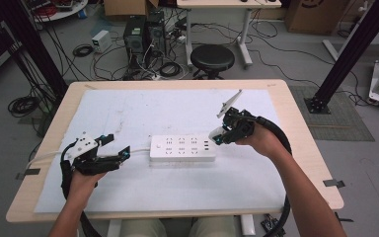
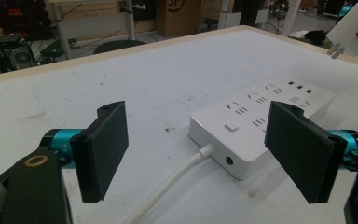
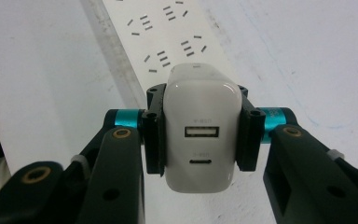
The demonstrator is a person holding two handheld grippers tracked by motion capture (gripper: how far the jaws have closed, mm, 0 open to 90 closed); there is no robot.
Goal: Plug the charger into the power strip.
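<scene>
- Left gripper (image 1: 114,146) rests on the table's near left, jaws spread wide and holding nothing.
- White power strip (image 1: 182,148) lies mid-table, just right of it.
- Right gripper (image 1: 219,138), raised above the strip's right end, clamps a white charger (image 3: 201,127).

Open hand-held gripper (image 2: 205,154) flanks power strip (image 2: 261,121) end.

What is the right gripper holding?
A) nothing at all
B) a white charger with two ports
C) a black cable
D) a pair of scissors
B: the right gripper has its fingers pressed on both sides of a white charger with two ports, above the power strip.
</scene>
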